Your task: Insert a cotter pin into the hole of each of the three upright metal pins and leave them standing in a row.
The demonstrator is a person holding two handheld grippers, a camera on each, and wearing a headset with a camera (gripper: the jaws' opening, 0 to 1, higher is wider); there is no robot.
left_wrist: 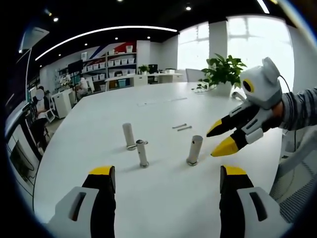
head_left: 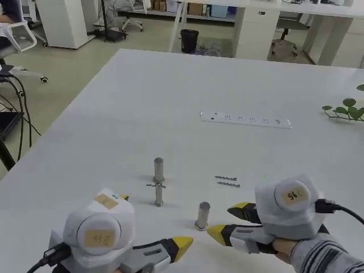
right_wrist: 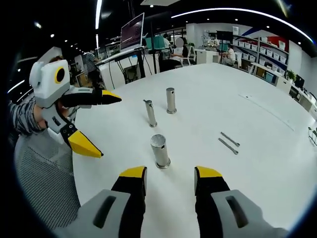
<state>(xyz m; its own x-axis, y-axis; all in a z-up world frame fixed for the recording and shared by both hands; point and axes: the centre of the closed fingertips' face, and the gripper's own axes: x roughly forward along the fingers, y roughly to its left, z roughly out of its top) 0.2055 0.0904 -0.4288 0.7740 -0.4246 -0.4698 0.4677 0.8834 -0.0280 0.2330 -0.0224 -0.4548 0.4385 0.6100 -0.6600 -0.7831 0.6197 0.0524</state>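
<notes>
L tongs (left_wrist: 167,171), grey-white w/ yellow tips: released, jaws wide apart, nothing btw them. They hover low over the white bench (head_left: 142,102) at its near-left side in head view. R tongs (right_wrist: 170,172), same build: also released, narrower gap, empty. Grey knit sleeve (head_left: 324,253) behind them. R tips point at the near grey metal pin (head_left: 202,216), just short of it, no contact.

All 3 pins stand upright on bench. Near grey metal pin sits off to the right of the other two, closest to R tongs. Middle grey metal pin (head_left: 158,196) has a small cross-piece at its top; looks like a cotter pin through it, too small to confirm. Far grey metal pin (head_left: 158,169) stands just behind the middle one; its side hole near the top shows unfilled in right gripper view.

Two loose thin metal cotter pins (head_left: 227,181) lie flat side by side on bench, right of the middle/far pins, apart from all 3.

Long white power strip (head_left: 245,120) lies farther back. Green leafy plant (head_left: 344,109) at bench's right edge.
</notes>
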